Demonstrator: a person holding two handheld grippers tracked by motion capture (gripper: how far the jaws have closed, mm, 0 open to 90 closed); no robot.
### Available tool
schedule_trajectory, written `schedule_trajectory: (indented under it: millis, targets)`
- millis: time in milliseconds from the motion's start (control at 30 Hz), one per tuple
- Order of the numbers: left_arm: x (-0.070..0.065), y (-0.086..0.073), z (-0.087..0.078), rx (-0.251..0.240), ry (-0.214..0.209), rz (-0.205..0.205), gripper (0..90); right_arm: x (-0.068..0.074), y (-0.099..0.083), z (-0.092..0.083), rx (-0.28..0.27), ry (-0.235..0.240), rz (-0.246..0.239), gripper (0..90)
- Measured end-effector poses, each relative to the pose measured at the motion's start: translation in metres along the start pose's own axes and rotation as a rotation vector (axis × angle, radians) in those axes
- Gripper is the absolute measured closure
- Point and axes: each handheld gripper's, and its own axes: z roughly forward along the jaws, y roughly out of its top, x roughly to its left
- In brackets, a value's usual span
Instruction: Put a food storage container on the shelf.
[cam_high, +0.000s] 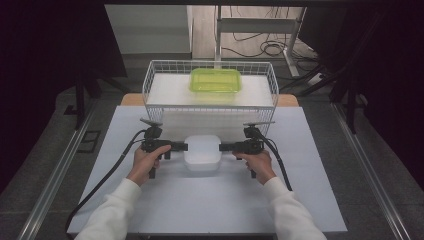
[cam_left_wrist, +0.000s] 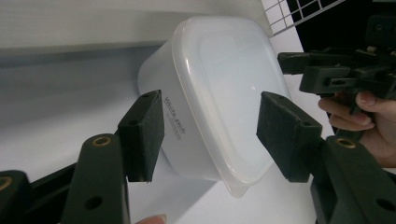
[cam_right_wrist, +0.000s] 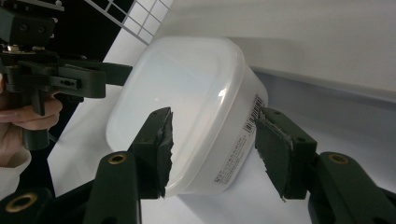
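A white translucent lidded container (cam_high: 202, 152) sits on the white table between my two grippers. From its left side my left gripper (cam_high: 176, 146) reaches in, and the container's near edge (cam_left_wrist: 219, 93) stands between its open jaws, one pad beside the wall and the other over the lid, with a gap showing. My right gripper (cam_high: 226, 146) comes from the opposite side. Its jaws straddle the container's labelled wall (cam_right_wrist: 233, 140) and lid, open as well. Across the container, each gripper view shows the other gripper (cam_left_wrist: 336, 70) (cam_right_wrist: 60, 74) in a hand.
A white wire basket (cam_high: 210, 64) stands at the back of the table, just behind the container, with a green lidded box (cam_high: 215, 80) inside. The white table top (cam_high: 210, 200) stretches toward the person. Black cables trail from both grippers along the forearms.
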Motion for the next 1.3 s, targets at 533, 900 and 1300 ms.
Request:
schedule_trajectory:
  millis: [533, 900, 1300]
  targets:
    - [0.003, -0.003, 0.009, 0.032, -0.028, -0.030, 62.8, -0.005, -0.003, 0.015, 0.019, 0.072, 0.098, 63.8]
    - [-0.004, -0.007, 0.004, 0.012, -0.012, -0.028, 70.8, 0.000, -0.005, 0.008, 0.023, 0.060, 0.105, 69.6]
    - [-0.011, -0.011, -0.002, -0.019, 0.002, 0.009, 77.1, 0.006, -0.009, -0.004, -0.028, 0.085, 0.036, 76.8]
